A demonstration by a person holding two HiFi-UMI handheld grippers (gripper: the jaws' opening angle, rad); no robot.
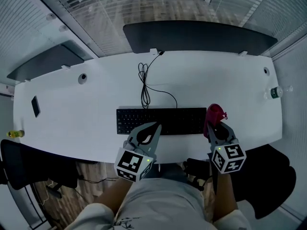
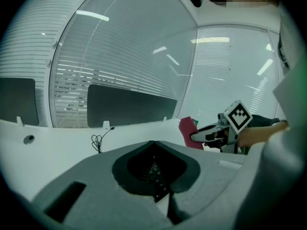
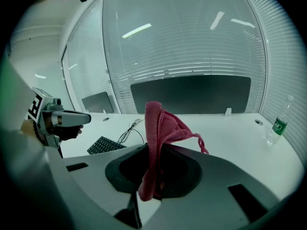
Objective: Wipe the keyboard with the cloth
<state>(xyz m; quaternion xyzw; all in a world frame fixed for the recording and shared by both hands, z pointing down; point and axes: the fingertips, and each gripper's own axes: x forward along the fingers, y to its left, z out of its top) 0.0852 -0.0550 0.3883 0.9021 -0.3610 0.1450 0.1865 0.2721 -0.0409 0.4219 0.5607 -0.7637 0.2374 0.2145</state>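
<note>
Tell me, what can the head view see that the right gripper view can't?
Only the head view shows a small dark slab on the left of the desk, a yellow thing near the desk's left edge, and the person's lap. Only the right gripper view shows the ceiling light strips. Both show the keyboard, its cable, the bottle, the left gripper, and the pink cloth pinched by the right gripper.
</note>
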